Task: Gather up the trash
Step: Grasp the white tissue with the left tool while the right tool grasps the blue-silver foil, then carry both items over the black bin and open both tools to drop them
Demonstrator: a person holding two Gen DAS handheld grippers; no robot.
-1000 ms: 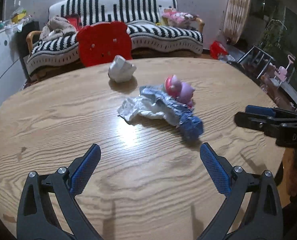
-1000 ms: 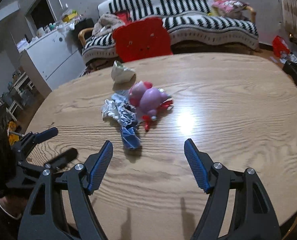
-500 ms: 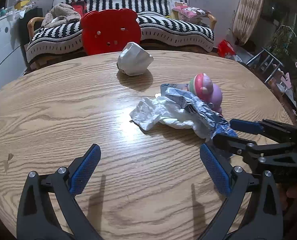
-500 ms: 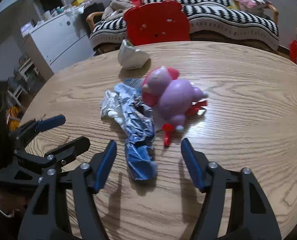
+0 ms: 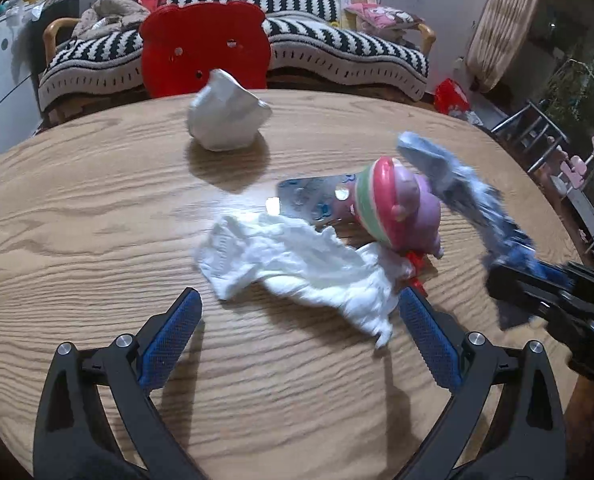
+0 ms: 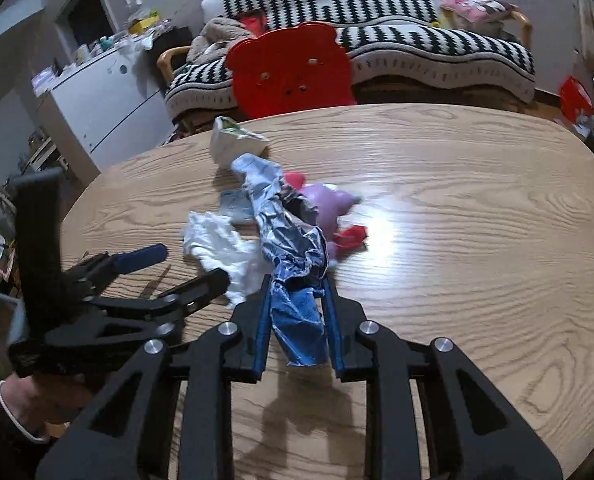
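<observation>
Right gripper (image 6: 297, 312): clamped on blue foil wrapper (image 6: 293, 264).
Left gripper (image 5: 297, 332): wide open, empty, near white tissue (image 5: 297, 264).
Risk: trailing wrapper might have snagged pink toy (image 5: 397, 208), dragging it.

A round wooden tabletop (image 6: 477, 208) shines under a glare of lamp light. Behind it stands a red chair (image 5: 205, 48), then a sofa (image 6: 397, 36) under a black-and-white striped blanket (image 5: 337, 46). A white cabinet (image 6: 101, 100) lines the left wall.
</observation>
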